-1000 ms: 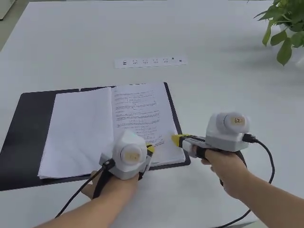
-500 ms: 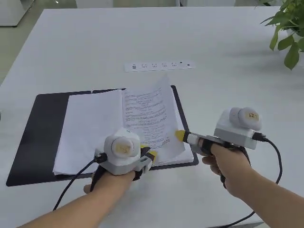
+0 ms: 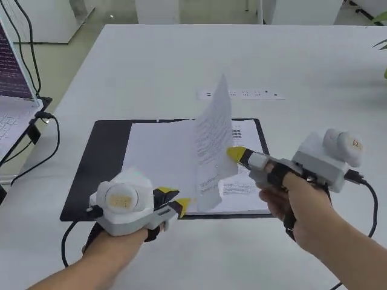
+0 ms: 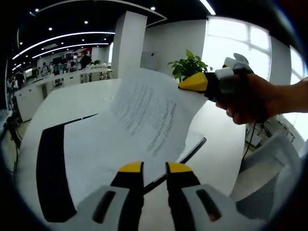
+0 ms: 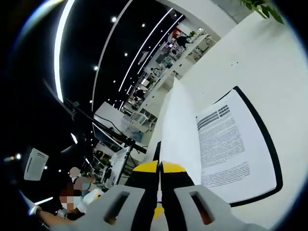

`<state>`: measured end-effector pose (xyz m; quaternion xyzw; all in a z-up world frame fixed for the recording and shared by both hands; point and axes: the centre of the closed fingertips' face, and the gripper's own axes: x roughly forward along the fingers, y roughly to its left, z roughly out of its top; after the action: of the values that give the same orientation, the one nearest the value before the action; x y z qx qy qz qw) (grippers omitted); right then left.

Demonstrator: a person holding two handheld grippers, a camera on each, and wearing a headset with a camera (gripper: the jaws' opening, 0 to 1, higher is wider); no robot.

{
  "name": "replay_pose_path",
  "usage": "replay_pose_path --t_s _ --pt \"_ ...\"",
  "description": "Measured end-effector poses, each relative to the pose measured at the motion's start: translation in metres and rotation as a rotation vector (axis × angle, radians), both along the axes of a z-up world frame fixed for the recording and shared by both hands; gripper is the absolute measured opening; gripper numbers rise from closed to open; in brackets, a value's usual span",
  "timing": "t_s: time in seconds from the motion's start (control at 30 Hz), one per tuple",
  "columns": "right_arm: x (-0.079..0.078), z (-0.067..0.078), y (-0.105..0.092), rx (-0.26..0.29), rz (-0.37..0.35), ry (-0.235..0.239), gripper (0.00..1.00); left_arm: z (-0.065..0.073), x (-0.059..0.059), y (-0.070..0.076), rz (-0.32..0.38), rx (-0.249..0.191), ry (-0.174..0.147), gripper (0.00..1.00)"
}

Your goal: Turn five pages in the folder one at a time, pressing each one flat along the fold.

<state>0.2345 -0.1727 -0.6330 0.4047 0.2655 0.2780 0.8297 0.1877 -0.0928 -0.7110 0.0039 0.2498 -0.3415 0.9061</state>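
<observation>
— What is gripped by the right gripper [image 3: 237,154]?

— The free edge of one page [image 3: 211,139] is pinched between its jaws, which are pressed together on the paper. The sheet is held up almost on edge, just to the left of that gripper, above the open folder [image 3: 97,175].

— And the left gripper [image 3: 172,200]?

— Its jaws are seen slightly spread, with nothing between them. It is positioned low at the folder's near edge, and the raised page and the fold under it lie just ahead of its tips.

— How is the fold laid?

— Its long axis is directed away from the person, roughly forward from the left gripper and crosswise to the right gripper. The page is rooted along it.

— What is the coming move judged to turn on?

— The page is judged to be due leftward from the right gripper, over the fold and onto the blank sheets [image 3: 157,157] beyond. The fold is nearer to the left gripper, so the pressing is probably best done by it once the sheet is laid flat.
</observation>
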Motion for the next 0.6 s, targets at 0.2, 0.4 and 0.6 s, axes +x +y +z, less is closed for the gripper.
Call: replay_pose_path --t_s 0.2,0.4,0.6 --pt "-0.002 0.005 0.041 0.033 0.035 0.012 0.00 0.010 -0.013 0.034 0.029 0.008 -0.018 0.16" --pt "-0.003 -0.005 0.075 0.009 0.069 0.038 0.00 0.013 -0.020 0.061 0.074 0.013 -0.023 0.16" --pt "0.000 -0.025 0.098 -0.033 0.079 0.077 0.00 0.016 -0.027 0.079 0.104 0.015 -0.022 0.16"
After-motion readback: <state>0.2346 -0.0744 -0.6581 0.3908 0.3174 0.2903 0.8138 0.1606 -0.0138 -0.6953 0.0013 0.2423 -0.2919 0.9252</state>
